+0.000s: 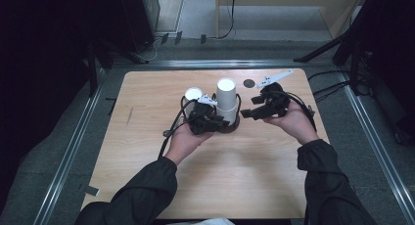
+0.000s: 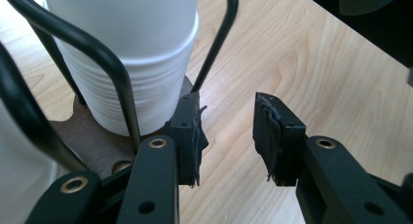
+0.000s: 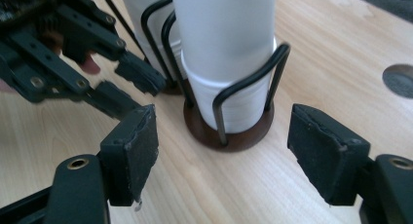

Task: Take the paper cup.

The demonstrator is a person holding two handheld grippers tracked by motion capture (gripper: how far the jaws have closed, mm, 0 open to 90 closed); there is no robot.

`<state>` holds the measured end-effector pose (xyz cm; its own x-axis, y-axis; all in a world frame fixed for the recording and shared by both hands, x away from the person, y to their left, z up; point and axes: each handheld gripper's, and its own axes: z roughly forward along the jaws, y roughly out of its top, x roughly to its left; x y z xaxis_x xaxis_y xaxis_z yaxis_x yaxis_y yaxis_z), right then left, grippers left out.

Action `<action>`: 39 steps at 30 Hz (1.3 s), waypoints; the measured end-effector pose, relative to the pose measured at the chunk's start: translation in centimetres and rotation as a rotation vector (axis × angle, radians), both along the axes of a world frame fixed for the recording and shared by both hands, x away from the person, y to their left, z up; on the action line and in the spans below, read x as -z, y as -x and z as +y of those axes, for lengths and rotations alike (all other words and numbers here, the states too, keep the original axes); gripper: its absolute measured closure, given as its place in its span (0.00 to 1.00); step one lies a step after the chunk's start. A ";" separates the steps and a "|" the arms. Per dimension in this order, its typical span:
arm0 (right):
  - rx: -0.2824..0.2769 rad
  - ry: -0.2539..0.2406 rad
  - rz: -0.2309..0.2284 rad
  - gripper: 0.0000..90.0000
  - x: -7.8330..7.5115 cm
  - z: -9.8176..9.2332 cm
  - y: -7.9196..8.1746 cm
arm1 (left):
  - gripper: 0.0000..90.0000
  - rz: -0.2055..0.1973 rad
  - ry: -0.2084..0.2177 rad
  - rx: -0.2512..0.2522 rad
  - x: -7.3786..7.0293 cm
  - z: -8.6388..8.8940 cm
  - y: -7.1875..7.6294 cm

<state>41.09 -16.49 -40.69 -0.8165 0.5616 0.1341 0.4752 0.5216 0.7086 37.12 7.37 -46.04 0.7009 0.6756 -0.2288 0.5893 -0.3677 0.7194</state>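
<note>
Reaching in from the near edge, we hold both forearms angled inward over the wooden surface (image 1: 147,151). Our left claw (image 1: 215,121) sits low against the base of the wire cup holder (image 3: 229,131), jaws narrow with nothing between them. Our right claw (image 1: 249,113) hovers just right of the holder, jaws wide and empty. The stacked white cups (image 1: 226,99) stand upright inside the holder at mid-surface.
</note>
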 end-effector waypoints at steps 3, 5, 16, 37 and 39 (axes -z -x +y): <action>0.001 -0.006 -0.002 0.30 -0.3 0.3 -0.3 | 0.78 -0.006 -0.013 -0.024 0.0 -0.3 -0.3; 0.001 -0.005 -0.008 0.30 -0.6 0.7 -0.6 | 0.81 -0.001 -0.001 -0.034 0.0 -0.3 -0.5; -0.008 0.015 -0.032 0.30 -1.5 2.7 -2.0 | 0.87 -0.016 0.010 -0.060 0.3 -0.3 -1.1; -0.074 0.072 -0.042 0.29 -2.7 6.3 -4.0 | 0.87 -0.007 0.017 -0.074 0.4 -0.1 -1.5; -0.075 0.095 -0.042 0.29 -2.8 6.9 -4.2 | 0.87 -0.005 0.012 -0.076 0.4 0.0 -1.5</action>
<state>45.33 -9.63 -37.87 -0.8604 0.5073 0.0482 0.4033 0.6200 0.6730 38.64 7.36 -46.42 0.6486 0.7243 -0.2338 0.6119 -0.3135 0.7262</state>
